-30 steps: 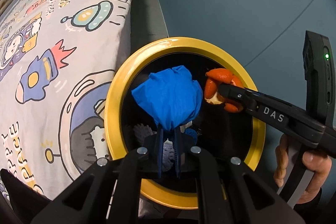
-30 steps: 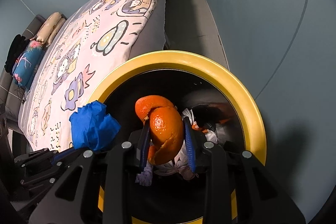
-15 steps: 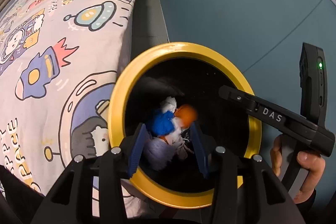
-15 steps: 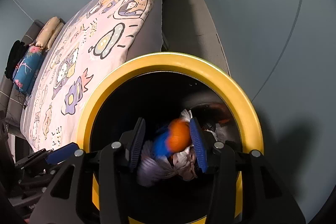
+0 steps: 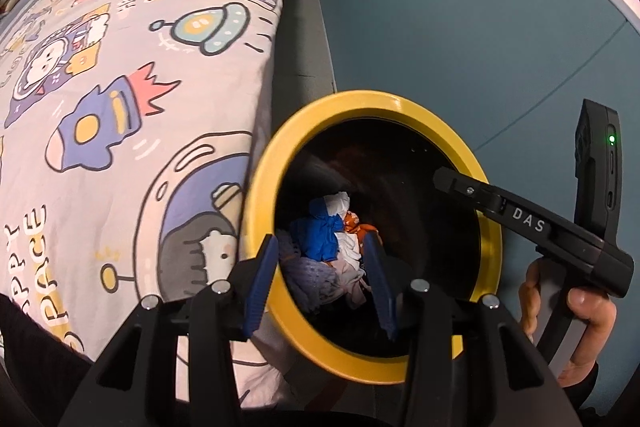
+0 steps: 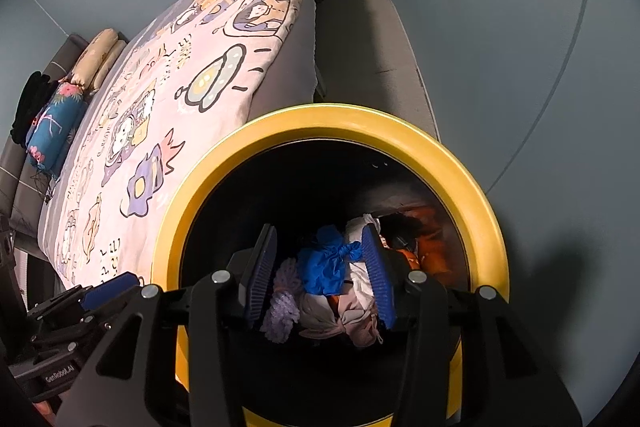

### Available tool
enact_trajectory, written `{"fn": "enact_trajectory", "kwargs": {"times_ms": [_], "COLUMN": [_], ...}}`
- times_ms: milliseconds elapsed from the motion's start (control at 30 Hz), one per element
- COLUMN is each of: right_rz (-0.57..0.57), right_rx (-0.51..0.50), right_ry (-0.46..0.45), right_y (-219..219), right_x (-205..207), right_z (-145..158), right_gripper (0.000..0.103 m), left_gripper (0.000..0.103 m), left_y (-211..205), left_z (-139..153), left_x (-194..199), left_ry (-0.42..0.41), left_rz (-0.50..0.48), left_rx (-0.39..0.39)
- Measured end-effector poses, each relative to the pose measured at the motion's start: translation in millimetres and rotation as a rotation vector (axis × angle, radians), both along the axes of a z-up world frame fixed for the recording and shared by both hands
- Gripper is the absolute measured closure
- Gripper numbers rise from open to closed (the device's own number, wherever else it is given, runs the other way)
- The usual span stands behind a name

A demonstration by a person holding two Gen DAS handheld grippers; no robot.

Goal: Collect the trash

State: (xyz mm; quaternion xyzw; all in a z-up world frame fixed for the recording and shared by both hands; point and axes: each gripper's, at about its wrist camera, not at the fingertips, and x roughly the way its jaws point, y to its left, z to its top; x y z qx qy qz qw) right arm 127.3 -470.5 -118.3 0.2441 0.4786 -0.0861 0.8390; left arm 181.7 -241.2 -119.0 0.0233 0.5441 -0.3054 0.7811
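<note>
A black bin with a yellow rim (image 5: 280, 147) (image 6: 460, 167) stands on the floor beside the bed. Inside lie a crumpled blue glove (image 5: 316, 239) (image 6: 324, 263), orange peel (image 5: 354, 223) (image 6: 428, 247), white paper (image 5: 338, 203) (image 6: 356, 227) and purple and pink scraps. My left gripper (image 5: 322, 285) is open and empty above the bin's near rim. My right gripper (image 6: 320, 269) is open and empty over the bin mouth; it also shows in the left wrist view (image 5: 480, 195), reaching in from the right.
A bed with a cartoon space-print cover (image 5: 120, 87) (image 6: 160, 107) stands just left of the bin. Pillows (image 6: 60, 107) lie at its far end. A grey-blue wall (image 5: 460, 27) and a grey floor strip (image 6: 360, 47) lie behind the bin.
Both grippers opened. The blue glove dropped from my left gripper and the orange peel from my right one; both now lie inside the bin.
</note>
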Motion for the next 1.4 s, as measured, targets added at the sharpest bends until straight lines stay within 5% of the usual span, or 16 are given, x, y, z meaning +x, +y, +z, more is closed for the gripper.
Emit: {"fn": "enact_trajectory", "kwargs": {"times_ms": [467,1133,1400], "right_rz": [0.118,0.419,0.504], "right_rx": [-0.042,-0.069,-0.029], "right_ry": [-0.018,-0.066,-0.078], "right_y": [49,175,221], "right_x": [17,46,53], "right_z": [20,37,32], "right_gripper": [0.06,0.055,0.047], "left_gripper": [0.062,0.062,0.052], "left_y": [68,204,253], "left_z": [5,8,9], "left_x": [6,-9,-21], "left_ry": [-0.012,-0.055,-0.1], "left_rz": [0.134,0.406,0.521], "left_rx": [-0.021,-0.002,0.012]}}
